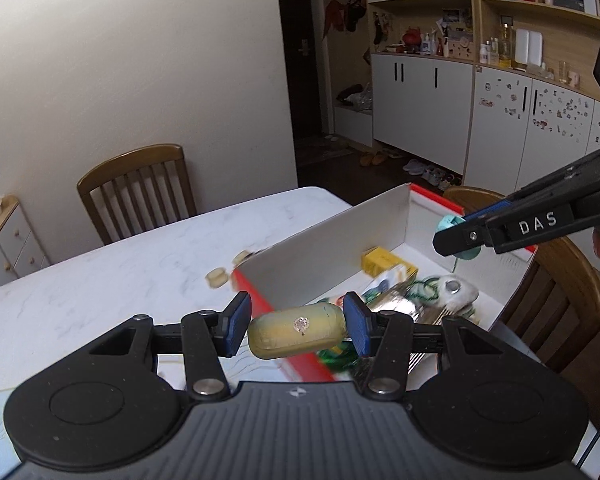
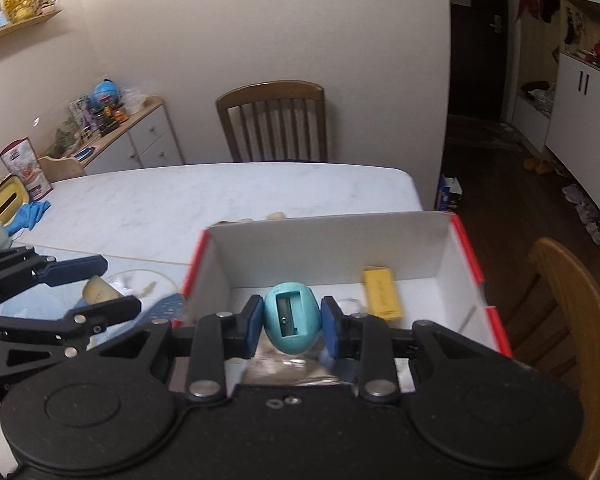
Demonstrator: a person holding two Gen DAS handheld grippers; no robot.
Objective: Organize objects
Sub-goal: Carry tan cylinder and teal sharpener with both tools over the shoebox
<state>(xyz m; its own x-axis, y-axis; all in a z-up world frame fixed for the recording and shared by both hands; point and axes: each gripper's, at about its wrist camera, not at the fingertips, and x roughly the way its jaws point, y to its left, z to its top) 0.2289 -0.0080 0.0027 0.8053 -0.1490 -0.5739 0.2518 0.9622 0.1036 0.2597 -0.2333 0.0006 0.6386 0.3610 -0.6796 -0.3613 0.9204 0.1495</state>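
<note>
Both loads in the air above the bench, both bound, by the look of it, for the white box with the red rim.

Left hand-held gripper: clamped end to end on a yellowish oblong case, long axis running crosswise from pad to pad. Box just ahead and to the right of it, near corner directly beyond the case; in the right wrist view this load not yet past the box's left wall.

Right hand-held gripper: clamped on a teal egg-shaped pencil sharpener, blade slot facing the camera, long axis upright between the pads. Box floor straight ahead and below, so already over the opening and the nearer of the two to a drop. In the left wrist view, well apart from the left load, out over the far right of the box.

Count, as far as visible:
- One box.
- Two held items, one per hand.
- One yellow packet on the box floor near the back right.
- A blurred jumble of green cord and silvery wrapping at the near end, number unclear.
- Two small cream pieces on the bench, just outside the box's far left wall.
</note>
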